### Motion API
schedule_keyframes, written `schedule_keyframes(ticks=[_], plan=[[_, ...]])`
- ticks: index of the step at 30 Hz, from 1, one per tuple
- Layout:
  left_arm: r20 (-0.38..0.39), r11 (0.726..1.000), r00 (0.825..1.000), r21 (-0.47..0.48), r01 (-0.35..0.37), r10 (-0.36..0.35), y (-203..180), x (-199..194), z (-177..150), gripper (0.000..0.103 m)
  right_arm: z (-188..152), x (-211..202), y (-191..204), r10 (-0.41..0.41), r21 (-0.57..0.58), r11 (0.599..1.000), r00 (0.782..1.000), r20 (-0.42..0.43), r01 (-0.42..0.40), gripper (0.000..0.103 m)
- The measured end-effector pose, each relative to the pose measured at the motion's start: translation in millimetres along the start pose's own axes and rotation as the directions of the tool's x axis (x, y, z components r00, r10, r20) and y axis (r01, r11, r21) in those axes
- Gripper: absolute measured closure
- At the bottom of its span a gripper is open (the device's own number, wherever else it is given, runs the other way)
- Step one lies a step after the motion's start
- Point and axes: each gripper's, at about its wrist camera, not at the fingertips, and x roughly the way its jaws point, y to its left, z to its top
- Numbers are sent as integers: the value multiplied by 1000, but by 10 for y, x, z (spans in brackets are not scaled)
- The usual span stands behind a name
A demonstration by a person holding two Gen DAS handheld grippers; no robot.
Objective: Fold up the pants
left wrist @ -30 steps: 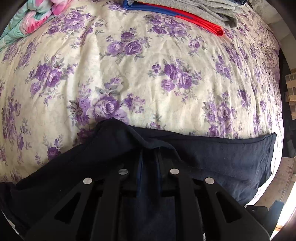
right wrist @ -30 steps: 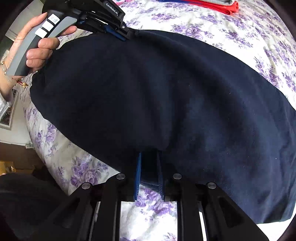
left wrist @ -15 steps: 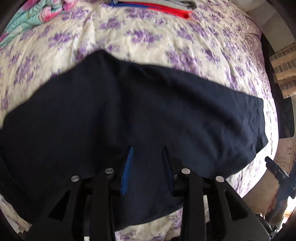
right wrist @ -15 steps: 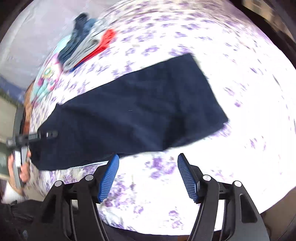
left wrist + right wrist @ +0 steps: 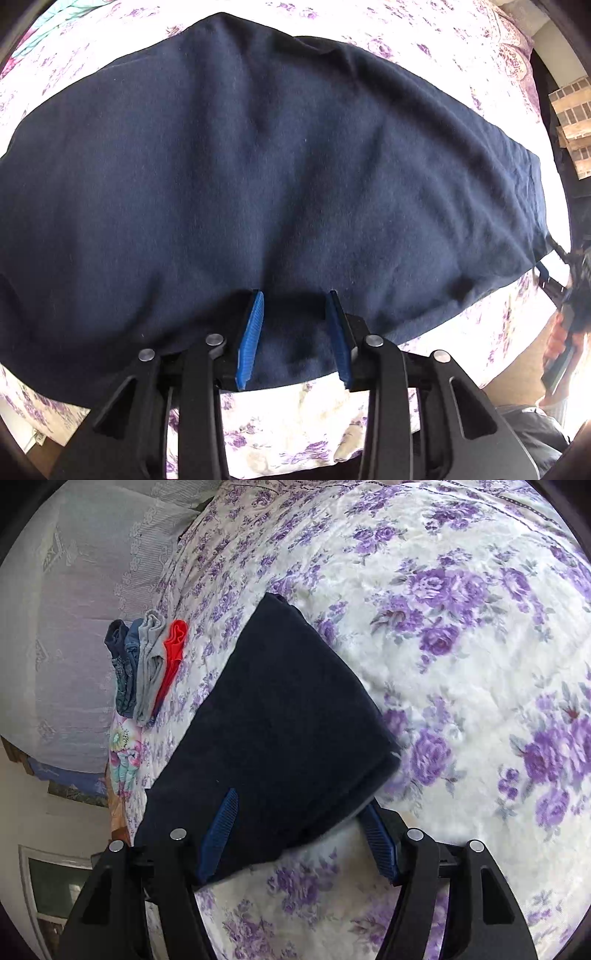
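The dark navy pants lie folded flat on the flowered bedspread. My left gripper is open, its blue pads over the pants' near edge with nothing between them. In the right wrist view the pants run away from me as a long folded strip. My right gripper is open wide around the near end of the strip, the left pad over the cloth and the right pad beside its corner. The right gripper also shows at the far right of the left wrist view, blurred.
A stack of folded clothes, dark blue, grey and red, lies at the far side of the bed next to a bright flowered cloth. A lace curtain hangs behind. The bedspread stretches to the right.
Both grippers have let go of the pants and opened. The pants now lie flat on the bed. The right gripper swung round to the pants' end and came closer.
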Motion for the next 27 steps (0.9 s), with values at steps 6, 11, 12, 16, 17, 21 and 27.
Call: schedule_keyframes(ticks=[6, 11, 12, 16, 17, 21, 27], plan=[[-25, 1000, 1000, -20, -13, 12, -129, -14, -62, 67, 194, 192, 72, -12, -8, 1000, 1000, 27, 12, 83], [28, 996, 996, 22, 89, -90, -541, -273, 137, 68, 147, 101, 279, -131, -109, 985, 991, 38, 135, 83], [30, 993, 993, 44, 109, -110, -660, -284, 196, 68, 151, 96, 325, -145, -132, 980, 989, 38, 149, 83], [34, 976, 989, 170, 133, -141, -1348, -201, 490, 69, 233, 90, 378, -140, -145, 979, 990, 32, 143, 83], [32, 970, 987, 192, 148, -157, -1500, -162, 556, 69, 254, 88, 392, -138, -150, 979, 990, 33, 142, 83], [19, 959, 978, 201, 198, -206, -1973, 161, 838, 75, 297, 63, 491, -135, -184, 973, 990, 36, 139, 83], [13, 975, 985, 141, 169, -173, -2212, 518, 1021, 69, 279, 80, 472, -156, -181, 971, 987, 25, 158, 82]])
